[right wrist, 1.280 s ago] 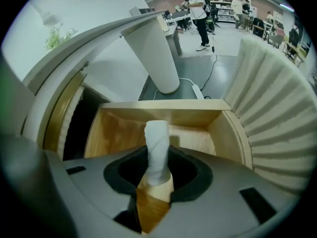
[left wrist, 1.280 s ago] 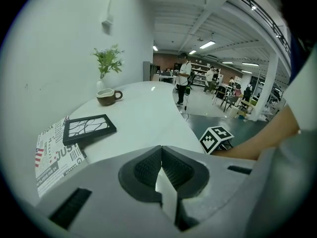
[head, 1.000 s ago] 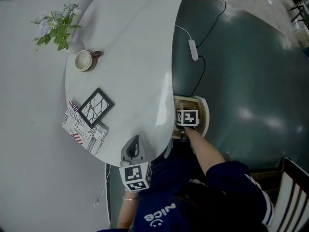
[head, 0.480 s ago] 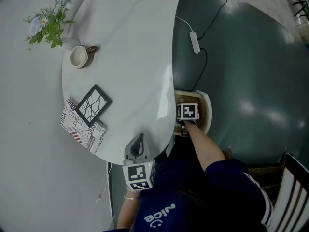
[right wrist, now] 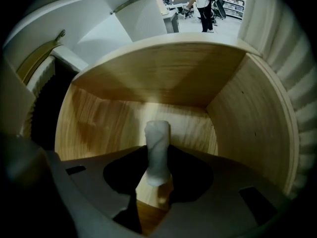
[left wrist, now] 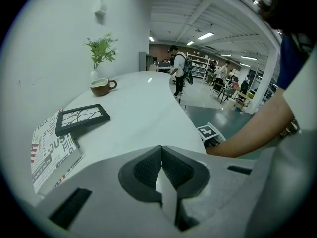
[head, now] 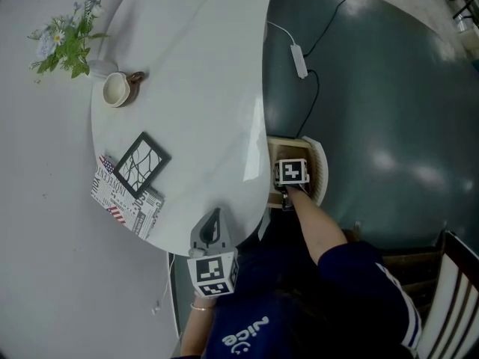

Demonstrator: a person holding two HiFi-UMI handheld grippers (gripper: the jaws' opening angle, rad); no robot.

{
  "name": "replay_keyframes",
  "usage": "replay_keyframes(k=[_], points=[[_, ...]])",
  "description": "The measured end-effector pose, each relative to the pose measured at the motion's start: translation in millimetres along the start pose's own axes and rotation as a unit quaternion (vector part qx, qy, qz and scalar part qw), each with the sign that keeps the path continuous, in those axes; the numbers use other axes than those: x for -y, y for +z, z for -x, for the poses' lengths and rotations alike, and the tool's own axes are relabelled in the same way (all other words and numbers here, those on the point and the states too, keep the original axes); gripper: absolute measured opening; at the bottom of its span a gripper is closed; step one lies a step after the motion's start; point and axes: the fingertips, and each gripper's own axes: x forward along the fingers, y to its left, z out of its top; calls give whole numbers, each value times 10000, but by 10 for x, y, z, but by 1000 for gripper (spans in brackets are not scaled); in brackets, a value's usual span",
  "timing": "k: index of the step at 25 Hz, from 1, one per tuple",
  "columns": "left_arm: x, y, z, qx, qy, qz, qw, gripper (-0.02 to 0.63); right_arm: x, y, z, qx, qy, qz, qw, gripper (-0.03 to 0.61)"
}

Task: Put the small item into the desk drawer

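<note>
The fingers (right wrist: 190, 180) of the right gripper (right wrist: 156, 181) are clamped on the lower end of the small item (right wrist: 157, 145), a pale, stubby cylinder that stands up between them. It hangs inside the open drawer (right wrist: 237, 118), over the wooden bottom, with the drawer's curved wall ahead and to the right (whether it touches the bottom I cannot tell). In the head view the drawer juts out from under the edge of the white desk (head: 202, 88), with the person's forearm reaching down to it. The left gripper (left wrist: 161, 152) has its fingers (left wrist: 143, 170) closed together on nothing and sits at the desk's near edge, pointing across it. Farther out lie a picture frame (head: 141, 163) on a newspaper (head: 123, 204), then a cup (head: 117, 90).
</note>
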Motion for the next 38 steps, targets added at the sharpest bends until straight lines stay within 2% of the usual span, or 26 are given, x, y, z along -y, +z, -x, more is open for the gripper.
replay_keyframes(k=[3, 8, 16, 27, 38], points=[[13, -31, 2, -41, 3, -49, 10000, 5, -15, -1, -24, -30, 65, 58, 10000, 142], [24, -37, 11, -29, -6, -75, 10000, 5, -68, -14, -26, -46, 219, 81, 9997, 199], [85, -21, -22, 73, -151, -13, 9999, 5, -121, 98, 183, 305, 419, 8, 9987, 259], [221, 91, -35, 414, -437, 206, 9980, 5, -206, 74, 688, 807, 599, -62, 9949, 264], [390, 207, 3, 731, -760, 142, 9943, 5, -265, 155, 1337, 1566, 678, 89, 9853, 262]])
